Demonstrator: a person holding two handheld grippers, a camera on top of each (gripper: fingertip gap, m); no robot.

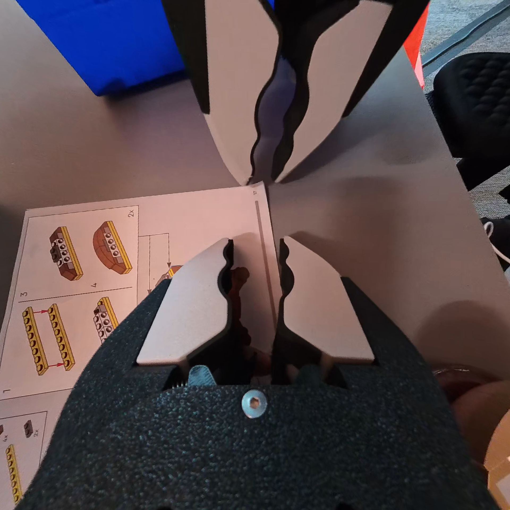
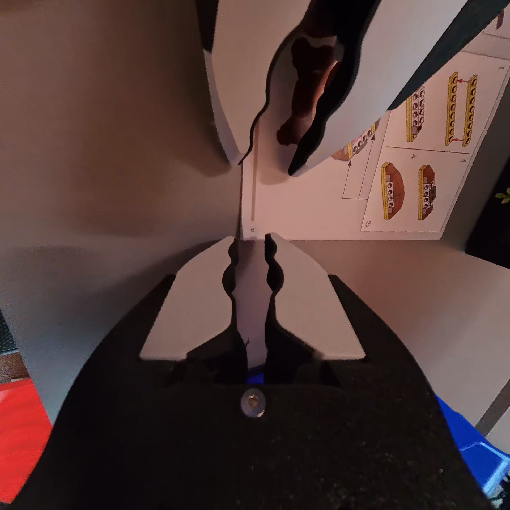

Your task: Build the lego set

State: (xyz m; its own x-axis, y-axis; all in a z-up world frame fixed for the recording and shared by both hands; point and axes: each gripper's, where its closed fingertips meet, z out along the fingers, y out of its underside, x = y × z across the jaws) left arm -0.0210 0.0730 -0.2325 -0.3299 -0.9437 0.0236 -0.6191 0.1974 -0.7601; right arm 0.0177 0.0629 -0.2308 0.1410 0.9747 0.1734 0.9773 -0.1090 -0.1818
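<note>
- Left wrist view: my left claw (image 1: 255, 240) is hovering over the right edge of the instruction booklet (image 1: 193, 215), which is lying flat on the grey bench (image 1: 358, 220).
- Left claw is holding a dark reddish-brown lego piece (image 1: 240, 278) deep between the fingers, resting against the left finger; tips are standing apart, so the hold is looking loose and I cannot tell whether it is truly clamped.
- Right claw (image 2: 249, 238) is sitting released with a narrow gap, nothing in it, tips just at the booklet's corner, facing the left claw tip to tip.
- Lego piece is looking long, thin and knobbly, dark brown, studs or bumps along it; exact shape is hidden by the fingers, clearer from the right wrist view (image 2: 303, 91).
- Progress, judging only from this: early to middle. Open page is showing yellow strips and brown curved sub-builds, but no finished sub-build is showing on the bench in either view.
- Left to do: most of this page, as far as I am seeing; brown piece is not yet joined to anything.
- Blue bin (image 1: 110, 41) is standing behind the booklet, a red object (image 2: 19, 430) off at the bench edge.
</note>
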